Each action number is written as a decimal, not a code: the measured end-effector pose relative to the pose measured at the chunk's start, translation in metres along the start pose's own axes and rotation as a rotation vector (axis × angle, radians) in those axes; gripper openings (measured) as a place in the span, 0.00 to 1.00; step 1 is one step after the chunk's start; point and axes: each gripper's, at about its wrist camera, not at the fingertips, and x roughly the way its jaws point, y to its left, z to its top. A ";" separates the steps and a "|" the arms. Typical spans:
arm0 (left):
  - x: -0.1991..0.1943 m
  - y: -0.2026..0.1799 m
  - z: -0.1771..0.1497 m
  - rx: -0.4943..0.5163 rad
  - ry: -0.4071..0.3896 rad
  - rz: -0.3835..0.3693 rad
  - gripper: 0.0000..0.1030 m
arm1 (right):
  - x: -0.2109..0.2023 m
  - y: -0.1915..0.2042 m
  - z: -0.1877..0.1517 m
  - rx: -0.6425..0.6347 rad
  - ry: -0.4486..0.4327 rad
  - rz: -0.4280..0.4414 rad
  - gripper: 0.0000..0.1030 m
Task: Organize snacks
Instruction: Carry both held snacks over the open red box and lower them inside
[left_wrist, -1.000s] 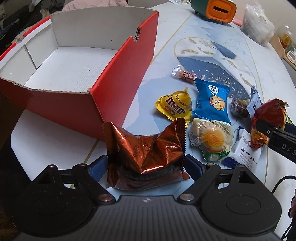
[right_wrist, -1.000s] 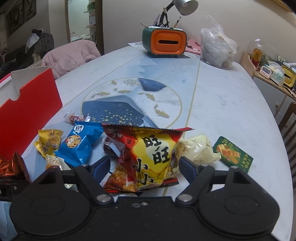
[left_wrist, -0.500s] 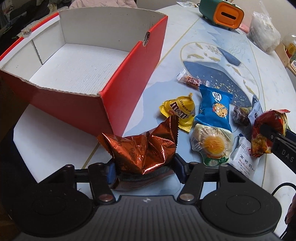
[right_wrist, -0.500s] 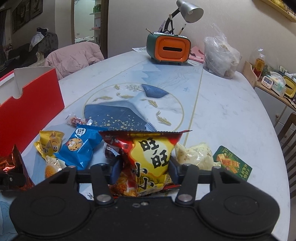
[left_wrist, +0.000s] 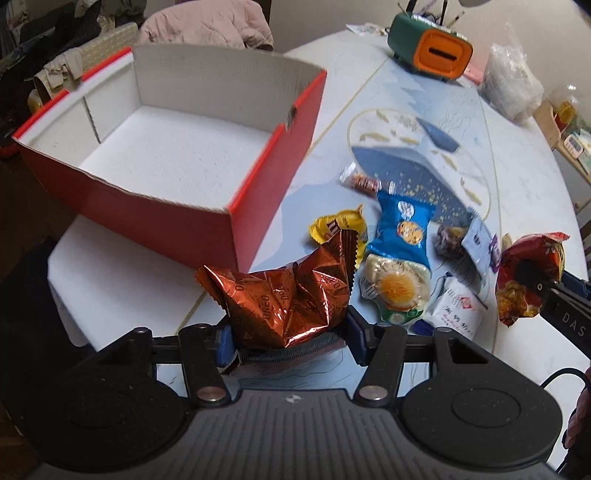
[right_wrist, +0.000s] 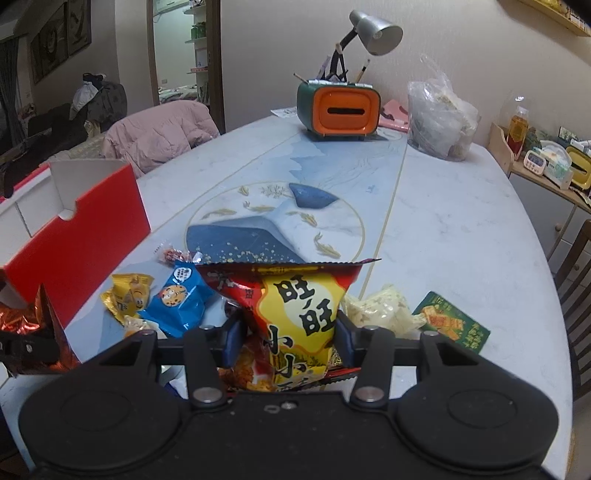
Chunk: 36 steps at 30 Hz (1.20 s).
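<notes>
Two grippers, each holding one snack above the surface (right_wrist: 454, 229). The left gripper (left_wrist: 290, 328) has just been closing, and its jaws now clamp a crumpled copper-brown cookie packet (left_wrist: 284, 295); a second ago the packet lay flat between wide-apart jaws. The packet now sits crushed and raised clear of the surface, just near and right of the red box (left_wrist: 177, 158), whose white interior shows nothing inside. The right gripper (right_wrist: 288, 341) has likewise just been closing and now pinches a red-and-yellow snack bag (right_wrist: 299, 314), which stood loose between open jaws a second ago; in the left view the same bag hangs at the far right, off the surface. Still lying on the surface between the two are a yellow candy bag (left_wrist: 341, 227), a blue cookie packet (left_wrist: 404, 230), an egg-printed pack (left_wrist: 397, 286), a white sachet (left_wrist: 456, 308) and a small red-wrapped candy (left_wrist: 362, 181); a pale puffed snack (right_wrist: 380, 308) and a green packet (right_wrist: 452, 325) lie to the right. Both pick-ups appear complete, so the likely next step is carrying each snack leftward over the box wall and releasing it inside.
</notes>
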 end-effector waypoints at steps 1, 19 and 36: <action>-0.005 0.001 0.001 -0.006 -0.007 0.002 0.55 | -0.004 -0.001 0.002 0.003 -0.006 0.008 0.46; -0.078 0.050 0.056 -0.009 -0.146 -0.049 0.55 | -0.046 0.067 0.065 -0.071 -0.135 0.156 0.46; -0.034 0.150 0.141 0.106 -0.125 -0.032 0.55 | 0.017 0.237 0.107 -0.200 -0.055 0.202 0.46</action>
